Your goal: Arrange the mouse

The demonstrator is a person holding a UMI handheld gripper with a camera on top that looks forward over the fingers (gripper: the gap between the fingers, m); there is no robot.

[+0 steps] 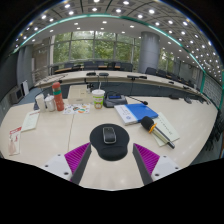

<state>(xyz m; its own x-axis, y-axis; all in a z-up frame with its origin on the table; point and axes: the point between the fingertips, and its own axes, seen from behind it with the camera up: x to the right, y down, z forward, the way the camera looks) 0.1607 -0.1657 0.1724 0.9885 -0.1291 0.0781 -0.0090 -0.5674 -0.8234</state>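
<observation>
A dark mouse (109, 135) lies on a round black mouse mat (110, 140) on the pale table (60, 140). My gripper (111, 162) is open and empty, its magenta pads (77, 157) spread wide just short of the mat. The mouse sits just ahead of the fingers, centred between them, with clear gaps at both sides.
Beyond the mat lie a blue-edged notebook (128, 112), papers (163, 128) and a black-and-yellow tool (150, 125). A paper cup (98, 98), an orange bottle (58, 96) and containers (44, 102) stand at the far left. Chairs and desks fill the room behind.
</observation>
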